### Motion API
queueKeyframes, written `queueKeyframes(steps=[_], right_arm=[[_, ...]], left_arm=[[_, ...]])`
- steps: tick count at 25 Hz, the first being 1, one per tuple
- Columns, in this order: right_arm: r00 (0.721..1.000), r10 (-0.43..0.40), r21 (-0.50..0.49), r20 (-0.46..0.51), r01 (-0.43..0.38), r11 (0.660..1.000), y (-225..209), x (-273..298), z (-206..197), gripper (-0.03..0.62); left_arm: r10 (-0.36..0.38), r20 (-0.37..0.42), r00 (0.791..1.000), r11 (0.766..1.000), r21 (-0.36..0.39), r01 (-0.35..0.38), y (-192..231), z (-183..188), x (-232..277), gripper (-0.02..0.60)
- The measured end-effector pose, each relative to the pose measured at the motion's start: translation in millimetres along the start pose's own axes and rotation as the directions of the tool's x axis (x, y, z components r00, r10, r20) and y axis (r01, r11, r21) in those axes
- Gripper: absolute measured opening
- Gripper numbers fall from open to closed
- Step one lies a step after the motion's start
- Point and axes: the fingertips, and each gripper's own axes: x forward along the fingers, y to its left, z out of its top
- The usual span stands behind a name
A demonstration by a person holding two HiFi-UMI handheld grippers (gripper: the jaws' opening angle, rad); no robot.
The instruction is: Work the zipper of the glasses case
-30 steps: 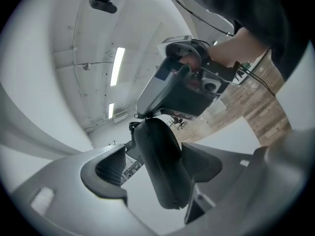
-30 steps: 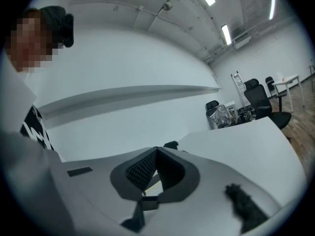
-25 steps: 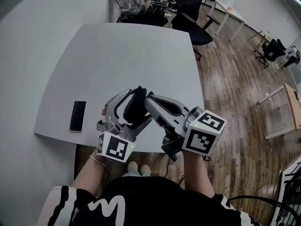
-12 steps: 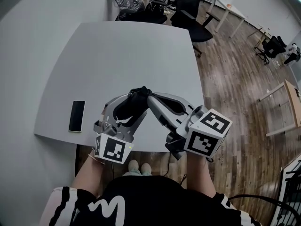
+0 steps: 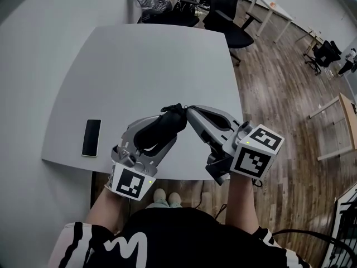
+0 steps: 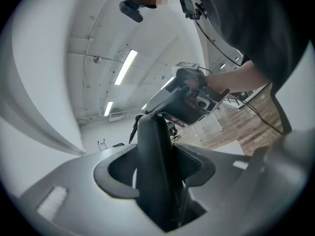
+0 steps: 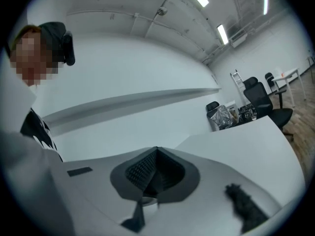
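Observation:
The black glasses case (image 5: 158, 129) hangs above the front edge of the table (image 5: 145, 66), lying lengthwise between the two fingers of my left gripper (image 5: 170, 123). In the left gripper view the case (image 6: 156, 166) stands upright between the pads, and the jaws are closing on its sides. My right gripper (image 5: 188, 110) meets the case's far end from the right, shut on the zipper pull. The right gripper view shows its pads (image 7: 147, 171) pressed together with a thin dark strip (image 7: 139, 214) hanging below them. From the left gripper view, the right gripper (image 6: 150, 108) touches the top of the case.
A black phone (image 5: 92, 137) lies near the table's front left corner. Black office chairs (image 5: 223, 7) stand behind the table's far edge. Wooden floor runs along the right. The person's body is right behind the grippers.
The left jaws have closed in from wide open onto the case. Both grippers and the case have drifted right and a little toward the person, and the case now lies more lengthwise in the left jaws.

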Motion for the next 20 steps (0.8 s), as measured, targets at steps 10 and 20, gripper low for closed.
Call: queueKeyframes(steps=[10, 20], right_arm=[[0.985, -0.116, -0.079, -0.125, 0.106, 0.991, -53.6, -14.3, -33.1, 0.003], [0.968, 0.225, -0.488, 0.113, -0.143, 0.861, 20.8, -61.6, 32.5, 0.094]], left_arm=[[-0.118, 0.179, 0.977, 0.993, 0.046, 0.112, -19.8, 41.7, 3.3, 0.238], [-0.348, 0.428, 0.834, 0.784, -0.355, 0.509, -0.1, 81.4, -14.8, 0.241]])
